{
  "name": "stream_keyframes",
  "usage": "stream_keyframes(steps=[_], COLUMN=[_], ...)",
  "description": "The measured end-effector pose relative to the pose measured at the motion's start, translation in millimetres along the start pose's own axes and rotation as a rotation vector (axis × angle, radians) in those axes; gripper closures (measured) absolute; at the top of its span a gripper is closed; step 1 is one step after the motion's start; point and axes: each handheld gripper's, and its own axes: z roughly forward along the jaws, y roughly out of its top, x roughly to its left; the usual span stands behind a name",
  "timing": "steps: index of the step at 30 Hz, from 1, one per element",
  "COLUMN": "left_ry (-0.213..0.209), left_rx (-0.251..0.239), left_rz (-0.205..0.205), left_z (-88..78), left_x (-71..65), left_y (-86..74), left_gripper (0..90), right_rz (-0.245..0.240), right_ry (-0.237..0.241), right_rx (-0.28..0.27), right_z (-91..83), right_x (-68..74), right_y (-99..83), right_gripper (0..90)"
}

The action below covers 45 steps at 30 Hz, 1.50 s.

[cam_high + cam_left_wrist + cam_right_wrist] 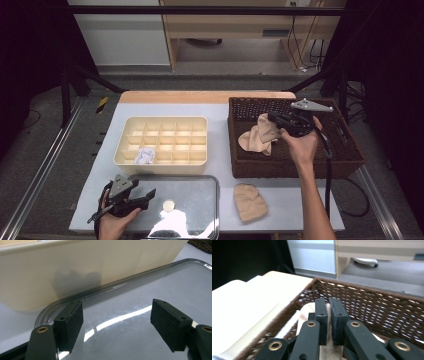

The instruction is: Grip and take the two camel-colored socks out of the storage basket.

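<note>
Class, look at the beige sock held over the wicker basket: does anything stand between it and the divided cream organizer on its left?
Only the basket wall lies between. The right gripper holds the beige sock above it; the table strip before the organizer looks bare.

Left gripper [142, 195] low, fingers [68, 326] spread wide, right gripper [272, 119] raised, fingers [322, 320] pinched together.

Basket wall [295, 167] rings the right gripper [272, 119]; above it, open air. The organizer's side [75, 270] blocks the left gripper [150, 192]; the lid [195, 200] stretches flat.
</note>
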Motion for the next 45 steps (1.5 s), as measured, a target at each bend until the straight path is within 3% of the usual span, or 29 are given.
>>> stream_keyframes(steps=[12,23,33,45], left_ry=[-0.005,-0.007,-0.019,-0.022], left_rx=[0.002,-0.004,-0.012,-0.017], left_rz=[-0.001,-0.001,-0.012,-0.01], left_z=[0.0,-1.3,-3.1,-4.3], left_x=[-1.1,-1.6,-2.1,-2.4], left_y=[0.5,1.4,2.5,3.5], left_gripper=[25.9,26.0,27.1,27.4], right_rz=[-0.034,-0.083,-0.126,-0.144], right_ry=[0.122,0.234,0.338,0.42], right_rx=[-0.077,-0.112,-0.087,-0.008], right_z=[-28.0,-52.8,-60.1,-44.4], right_x=[35.1,69.2,106.1,137.4], right_y=[6.7,3.0,-11.7,-42.4], right_gripper=[85.8,85.9,85.9,85.9])
